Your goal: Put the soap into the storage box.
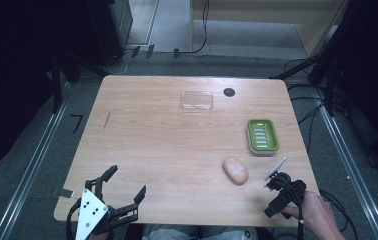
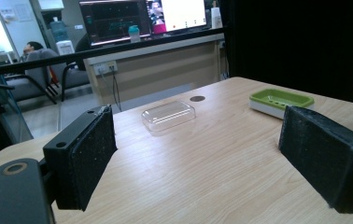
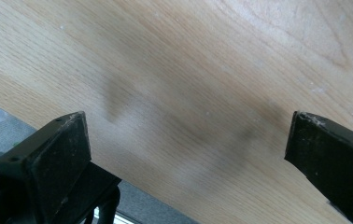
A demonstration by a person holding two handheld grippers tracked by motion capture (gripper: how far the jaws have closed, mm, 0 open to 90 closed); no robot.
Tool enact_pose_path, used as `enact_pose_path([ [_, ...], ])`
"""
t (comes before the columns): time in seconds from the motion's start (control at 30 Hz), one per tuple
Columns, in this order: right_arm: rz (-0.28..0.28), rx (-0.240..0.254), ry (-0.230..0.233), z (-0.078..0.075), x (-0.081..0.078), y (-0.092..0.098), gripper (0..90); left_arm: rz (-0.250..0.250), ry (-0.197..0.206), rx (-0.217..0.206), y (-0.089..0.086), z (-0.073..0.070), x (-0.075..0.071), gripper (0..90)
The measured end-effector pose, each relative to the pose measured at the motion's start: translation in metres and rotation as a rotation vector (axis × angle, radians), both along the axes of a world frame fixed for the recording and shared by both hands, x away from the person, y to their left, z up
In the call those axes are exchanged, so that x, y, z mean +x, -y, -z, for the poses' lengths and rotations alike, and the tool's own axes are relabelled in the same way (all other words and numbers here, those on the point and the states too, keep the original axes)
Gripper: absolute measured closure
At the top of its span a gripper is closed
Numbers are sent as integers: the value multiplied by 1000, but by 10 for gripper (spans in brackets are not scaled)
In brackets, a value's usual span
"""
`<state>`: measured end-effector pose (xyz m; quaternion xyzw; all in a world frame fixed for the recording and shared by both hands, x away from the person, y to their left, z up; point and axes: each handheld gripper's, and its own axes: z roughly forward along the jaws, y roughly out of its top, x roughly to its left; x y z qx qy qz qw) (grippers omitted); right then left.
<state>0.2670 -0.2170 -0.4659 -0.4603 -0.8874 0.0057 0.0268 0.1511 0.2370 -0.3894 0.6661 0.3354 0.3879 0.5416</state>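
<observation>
Both tongs, left and right, gape; soap lies untouched.

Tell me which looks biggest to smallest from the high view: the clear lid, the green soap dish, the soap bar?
1. clear lid and green soap dish: look about alike, so no ranking between them.
2. soap bar: smallest.

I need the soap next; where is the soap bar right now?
In the high view, the soap bar lies on the table's right side, just in front of the green soap dish.
</observation>
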Motion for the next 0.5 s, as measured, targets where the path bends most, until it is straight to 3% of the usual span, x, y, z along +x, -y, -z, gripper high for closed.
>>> enact_pose_path([
  [0.5, -5, 30, 14, -6, 6, -6, 0, 4, -10, 5, 2, 0, 4, 116],
])
